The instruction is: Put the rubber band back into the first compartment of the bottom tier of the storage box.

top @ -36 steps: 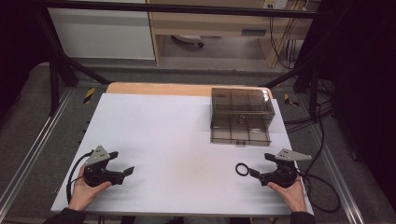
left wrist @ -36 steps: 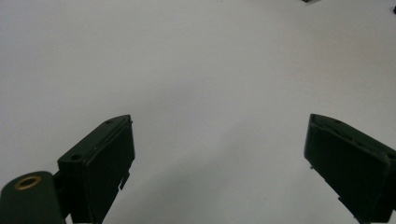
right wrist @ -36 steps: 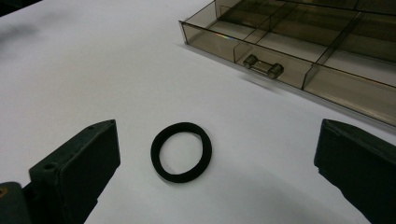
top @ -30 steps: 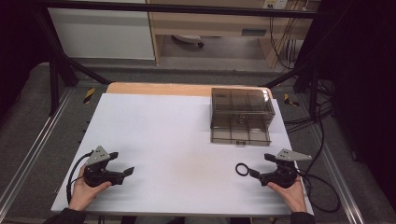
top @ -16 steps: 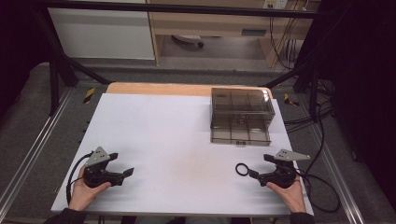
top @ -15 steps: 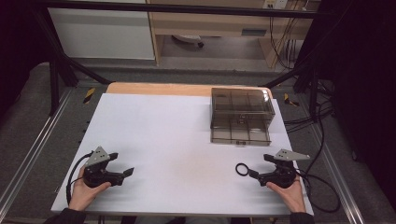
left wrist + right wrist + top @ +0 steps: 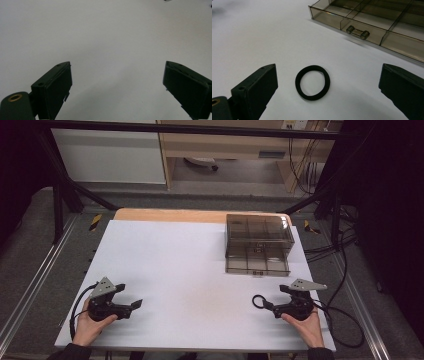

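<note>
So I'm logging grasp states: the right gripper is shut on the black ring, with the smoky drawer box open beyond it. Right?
Not quite. The right gripper is open: in the right gripper view its jaws stand wide apart, and the black ring lies free on the table between them. The drawer box does sit open beyond it.

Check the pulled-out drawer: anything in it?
The drawer shows bare divided compartments behind its handle; the ring lies on the table outside it. The rear, under the box, is hidden.

A black ring (image 7: 258, 301) lies just before the right tool (image 7: 272, 306).
</note>
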A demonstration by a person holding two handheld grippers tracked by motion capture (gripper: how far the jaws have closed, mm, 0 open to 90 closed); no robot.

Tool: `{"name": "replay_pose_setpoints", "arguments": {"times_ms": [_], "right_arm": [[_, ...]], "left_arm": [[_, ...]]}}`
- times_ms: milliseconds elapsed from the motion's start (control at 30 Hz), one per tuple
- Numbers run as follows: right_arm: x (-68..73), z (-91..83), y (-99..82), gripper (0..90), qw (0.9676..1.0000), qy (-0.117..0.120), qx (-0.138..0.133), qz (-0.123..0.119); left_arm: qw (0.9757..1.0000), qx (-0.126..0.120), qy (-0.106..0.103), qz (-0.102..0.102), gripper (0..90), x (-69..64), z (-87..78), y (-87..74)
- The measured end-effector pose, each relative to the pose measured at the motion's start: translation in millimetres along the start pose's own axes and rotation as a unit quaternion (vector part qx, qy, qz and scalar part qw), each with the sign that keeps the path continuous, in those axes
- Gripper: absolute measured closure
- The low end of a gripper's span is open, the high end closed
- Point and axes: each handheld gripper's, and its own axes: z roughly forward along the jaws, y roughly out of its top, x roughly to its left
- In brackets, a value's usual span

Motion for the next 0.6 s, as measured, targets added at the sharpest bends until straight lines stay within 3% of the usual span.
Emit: {"name": "replay_pose_setpoints", "arguments": {"times_ms": [433, 600], "right_arm": [[4.4, 10.5, 6.1, 9.3, 0.9998, -0.011, 0.017, -0.007], [6.0, 15.4, 5.6, 17.2, 0.9994, -0.012, 0.028, -0.014]], "left_arm": [[1.0, -0.003, 0.002, -0.004, 8.3, 0.7, -1.0, -0.8], [1.0, -0.005, 0.001, -0.006, 8.3, 1.0, -1.4, -0.8]]}}
